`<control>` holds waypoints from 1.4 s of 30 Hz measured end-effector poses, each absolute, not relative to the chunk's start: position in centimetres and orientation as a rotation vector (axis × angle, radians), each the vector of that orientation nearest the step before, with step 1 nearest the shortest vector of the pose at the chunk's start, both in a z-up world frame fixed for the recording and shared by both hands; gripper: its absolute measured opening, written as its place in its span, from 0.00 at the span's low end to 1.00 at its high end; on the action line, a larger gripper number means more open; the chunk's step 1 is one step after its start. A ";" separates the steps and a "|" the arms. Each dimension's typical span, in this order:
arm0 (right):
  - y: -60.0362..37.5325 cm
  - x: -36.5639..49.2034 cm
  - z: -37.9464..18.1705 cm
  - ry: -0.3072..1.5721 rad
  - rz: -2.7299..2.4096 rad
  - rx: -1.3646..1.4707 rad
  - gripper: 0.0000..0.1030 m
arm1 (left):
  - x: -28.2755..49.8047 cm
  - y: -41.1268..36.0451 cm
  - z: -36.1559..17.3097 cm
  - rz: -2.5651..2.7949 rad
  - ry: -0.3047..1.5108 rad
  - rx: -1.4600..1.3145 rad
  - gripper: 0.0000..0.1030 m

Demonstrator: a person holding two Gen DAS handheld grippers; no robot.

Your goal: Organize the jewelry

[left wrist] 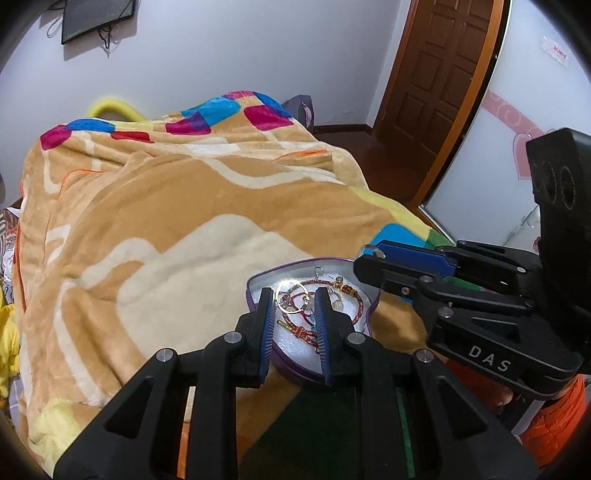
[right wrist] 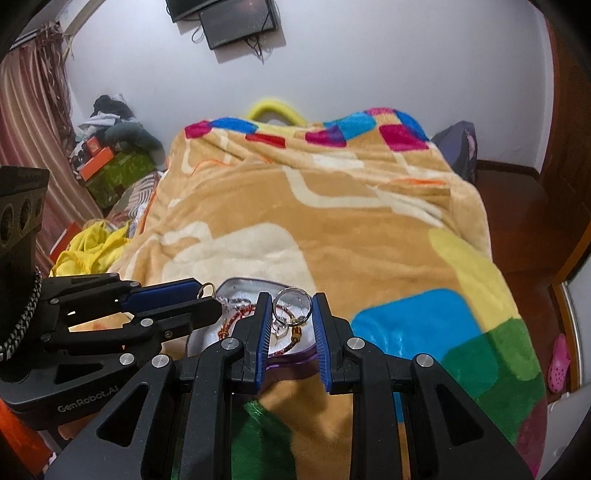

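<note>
- My left gripper (left wrist: 293,301): jaws part open, pinching a thin gold ring (left wrist: 290,298) by its edges, above the tin.
- My right gripper (right wrist: 290,308): jaws part open, a silver ring (right wrist: 291,306) clamped between the blue pads (right wrist: 263,332).
- Tin (left wrist: 258,282): purple-rimmed, white-lined, on the blanket (left wrist: 155,229) near the bed's near edge; my fingers cut off its near rim.
- Bracelets (left wrist: 360,308): red-and-gold cords tangled in the tin, part hidden behind my fingers; I cannot count them.
- Earrings (left wrist: 338,301): pale drops by the cords, too small to make out.
- Door (left wrist: 439,70): brown, top cut off.
- Screen (right wrist: 236,26): dark, on the wall.
- Clothes pile (right wrist: 110,125): beside the bed, blurred.
</note>
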State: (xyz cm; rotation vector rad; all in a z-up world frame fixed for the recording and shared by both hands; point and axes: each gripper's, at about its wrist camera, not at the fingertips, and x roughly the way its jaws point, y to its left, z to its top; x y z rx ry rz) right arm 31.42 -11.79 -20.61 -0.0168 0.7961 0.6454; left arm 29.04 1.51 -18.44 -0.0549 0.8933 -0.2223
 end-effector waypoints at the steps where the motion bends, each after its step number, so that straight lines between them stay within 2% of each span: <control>1: -11.7 31.5 -20.7 0.807 0.650 -0.021 0.19 | 29.0 1.4 -18.5 -0.223 0.896 -0.052 0.20; 18: -11.9 30.8 -19.6 0.821 0.659 -0.062 0.22 | 28.4 2.4 -16.8 -0.220 0.893 -0.104 0.21; 23: -13.1 29.4 -16.5 0.745 0.638 -0.028 0.22 | 26.5 2.8 -13.4 -0.185 0.811 -0.102 0.21; 28: -14.4 25.9 -11.3 0.586 0.624 -0.009 0.22 | 23.7 2.7 -8.8 -0.151 0.693 -0.088 0.22; 34: -16.2 19.1 -4.7 0.324 0.602 0.000 0.22 | 17.6 2.0 -2.2 -0.105 0.468 -0.058 0.33; 36: -16.8 16.6 -3.1 0.240 0.591 0.005 0.22 | 15.3 1.8 -0.3 -0.100 0.398 -0.055 0.42; 39: -17.4 13.3 -1.4 0.135 0.557 0.009 0.22 | 11.9 1.3 1.8 -0.073 0.301 -0.035 0.45; 42: -17.8 10.5 -0.5 0.060 0.520 0.010 0.24 | 8.7 0.9 3.1 -0.037 0.219 -0.011 0.52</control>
